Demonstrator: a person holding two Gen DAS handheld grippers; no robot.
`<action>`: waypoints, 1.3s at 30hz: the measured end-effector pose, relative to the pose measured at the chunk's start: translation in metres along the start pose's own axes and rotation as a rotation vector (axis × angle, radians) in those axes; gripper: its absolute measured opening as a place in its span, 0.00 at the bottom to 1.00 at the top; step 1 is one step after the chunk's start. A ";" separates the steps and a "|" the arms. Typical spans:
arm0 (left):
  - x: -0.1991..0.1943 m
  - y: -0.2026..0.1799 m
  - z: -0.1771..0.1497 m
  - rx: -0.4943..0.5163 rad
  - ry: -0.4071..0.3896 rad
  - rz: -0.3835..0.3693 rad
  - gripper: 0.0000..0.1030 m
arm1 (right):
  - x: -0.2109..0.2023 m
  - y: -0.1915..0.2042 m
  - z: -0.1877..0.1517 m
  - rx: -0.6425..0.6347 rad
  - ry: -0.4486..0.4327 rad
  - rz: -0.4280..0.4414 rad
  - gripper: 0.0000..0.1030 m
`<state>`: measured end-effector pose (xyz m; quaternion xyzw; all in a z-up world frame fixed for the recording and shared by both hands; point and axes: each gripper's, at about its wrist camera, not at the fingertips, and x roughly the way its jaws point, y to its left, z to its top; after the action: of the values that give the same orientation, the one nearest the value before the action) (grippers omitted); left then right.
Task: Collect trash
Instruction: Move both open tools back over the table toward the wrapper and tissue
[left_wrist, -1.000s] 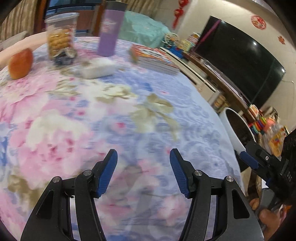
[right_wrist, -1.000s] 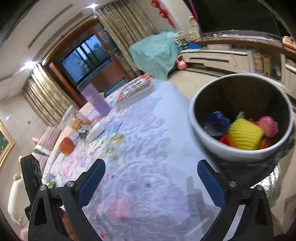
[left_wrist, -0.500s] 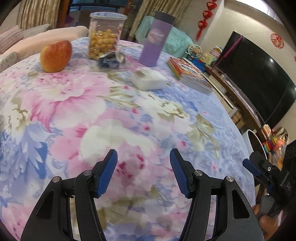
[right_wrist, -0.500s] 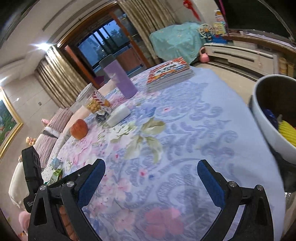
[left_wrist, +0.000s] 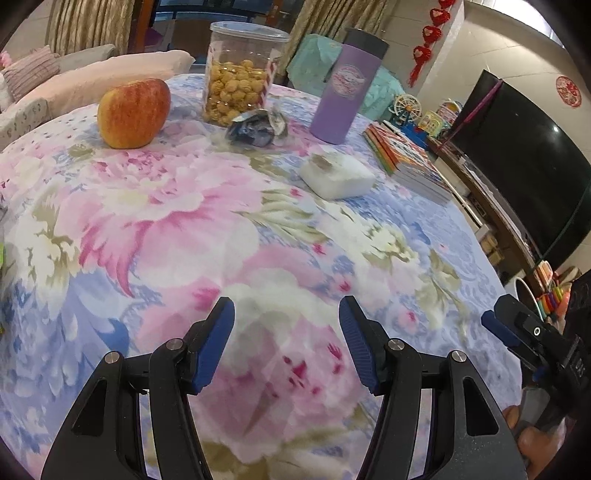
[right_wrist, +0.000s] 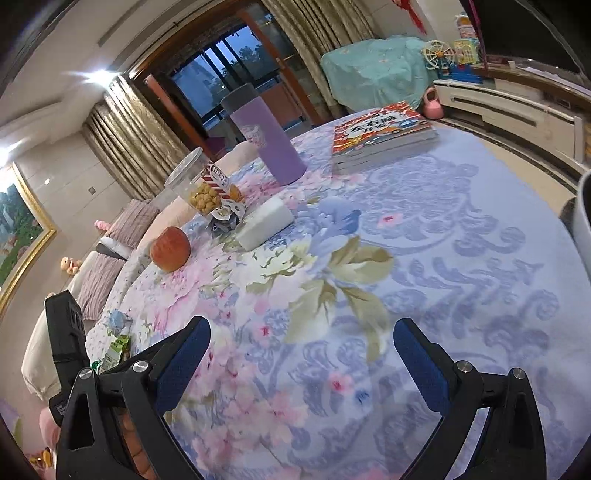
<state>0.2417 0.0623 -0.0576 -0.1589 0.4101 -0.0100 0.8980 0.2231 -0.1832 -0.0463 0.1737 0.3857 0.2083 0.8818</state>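
Observation:
A crumpled dark foil wrapper (left_wrist: 256, 127) lies on the floral tablecloth in front of the snack jar; it also shows in the right wrist view (right_wrist: 223, 220). A green wrapper (right_wrist: 116, 347) lies near the table's left edge. My left gripper (left_wrist: 286, 341) is open and empty above the near part of the table. My right gripper (right_wrist: 301, 360) is open wide and empty above the cloth; it also shows at the right edge of the left wrist view (left_wrist: 524, 336). The white trash bin's rim (right_wrist: 581, 221) sits beside the table at the right.
On the table stand an apple (left_wrist: 133, 112), a clear snack jar (left_wrist: 242, 83), a purple tumbler (left_wrist: 345, 98), a white tissue pack (left_wrist: 336, 175) and a stack of books (left_wrist: 406, 162). A black TV (left_wrist: 524, 170) and toys stand to the right.
Both grippers swung left, away from the bin and toward the far side of the table. The bin has slid almost out of the right wrist view. Both stayed open.

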 end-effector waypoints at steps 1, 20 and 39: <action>0.001 0.002 0.002 -0.001 -0.001 0.006 0.58 | 0.003 0.001 0.001 -0.001 0.003 0.001 0.97; 0.056 0.033 0.090 0.005 -0.029 0.072 0.58 | 0.086 0.012 0.051 -0.013 0.055 0.033 0.97; 0.120 0.040 0.150 0.008 -0.037 0.058 0.44 | 0.166 0.011 0.099 -0.004 0.107 0.063 0.75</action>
<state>0.4279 0.1238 -0.0659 -0.1437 0.3980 0.0174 0.9059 0.3975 -0.1047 -0.0785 0.1728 0.4261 0.2456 0.8534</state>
